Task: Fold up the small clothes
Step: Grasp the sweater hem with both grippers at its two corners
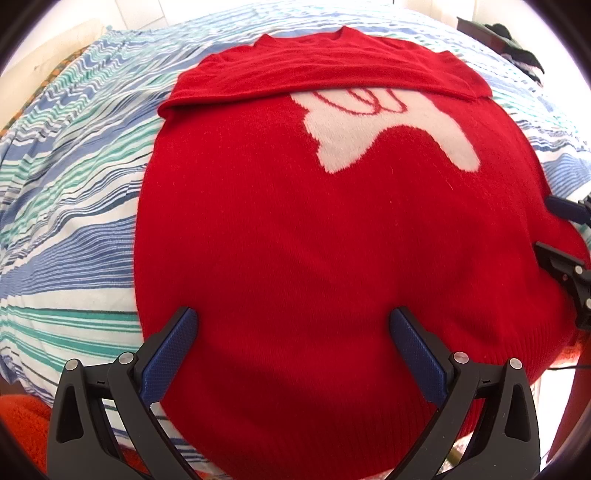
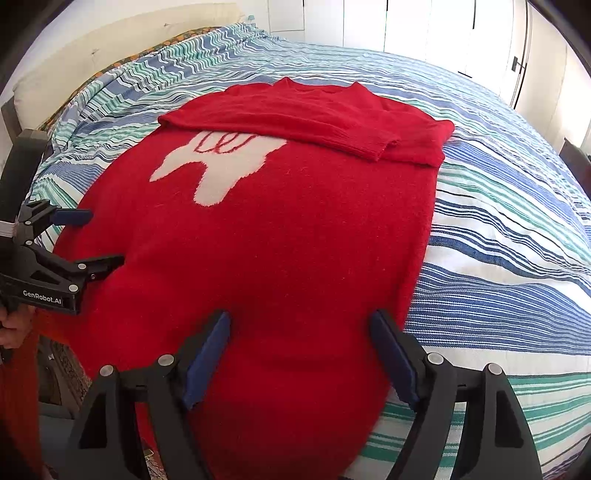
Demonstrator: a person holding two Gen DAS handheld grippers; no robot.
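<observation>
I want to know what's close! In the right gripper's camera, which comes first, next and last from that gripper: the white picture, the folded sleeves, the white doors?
From the right gripper:
1. white picture, on the sweater's chest.
2. folded sleeves, across the top.
3. white doors, beyond the bed.

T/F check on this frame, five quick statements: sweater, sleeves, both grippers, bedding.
1. The red sweater lies flat on the striped bedspread. True.
2. Both sleeves hang off the sides. False: they are folded across the chest below the collar.
3. The left gripper is open. True.
4. The right gripper is clamped on the hem. False: its jaws stand open over the fabric.
5. The white motif is fully uncovered. False: the folded sleeves cover its top.
</observation>
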